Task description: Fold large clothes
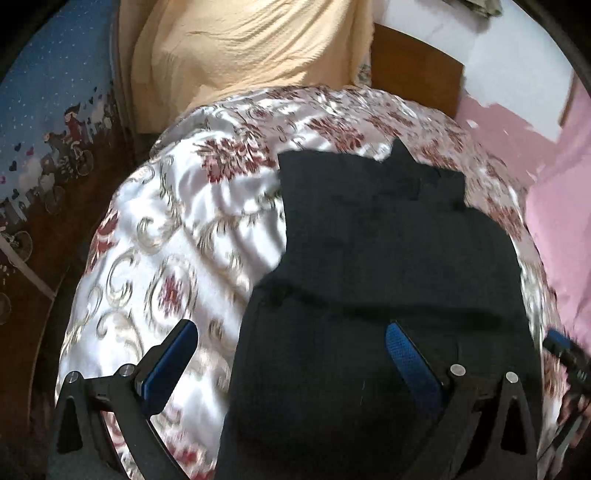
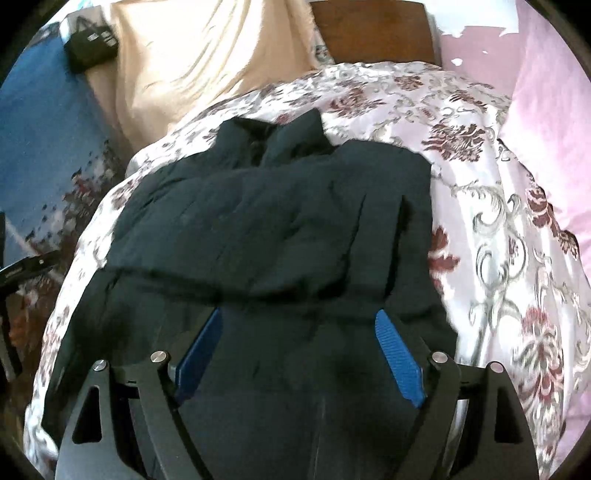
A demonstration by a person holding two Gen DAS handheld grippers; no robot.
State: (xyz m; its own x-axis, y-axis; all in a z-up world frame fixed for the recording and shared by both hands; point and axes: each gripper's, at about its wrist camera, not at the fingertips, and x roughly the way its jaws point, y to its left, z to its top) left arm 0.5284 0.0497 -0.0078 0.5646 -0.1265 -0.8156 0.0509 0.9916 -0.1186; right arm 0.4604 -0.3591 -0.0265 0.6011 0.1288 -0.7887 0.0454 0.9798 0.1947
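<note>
A dark navy garment [image 1: 388, 266] lies folded on the floral satin bedspread [image 1: 177, 229], its collar [image 2: 280, 136] at the far end and a fold edge running across its near part. My left gripper [image 1: 290, 326] hangs open above the garment's near left edge, one blue pad over the bedspread and the other over the cloth. My right gripper [image 2: 299, 314] is open over the garment's [image 2: 266, 229] near half, with nothing pinched between its pads. The right gripper [image 1: 565, 354] also shows at the right edge of the left wrist view.
A beige cloth [image 1: 229, 48] is draped at the back behind the bedspread [image 2: 498, 229], with a brown wooden board [image 2: 373, 29] beside it. Pink fabric [image 2: 546, 110] lies along the right. A blue patterned cloth [image 1: 48, 110] hangs at the left, and a black object [image 2: 92, 48] sits at the back left.
</note>
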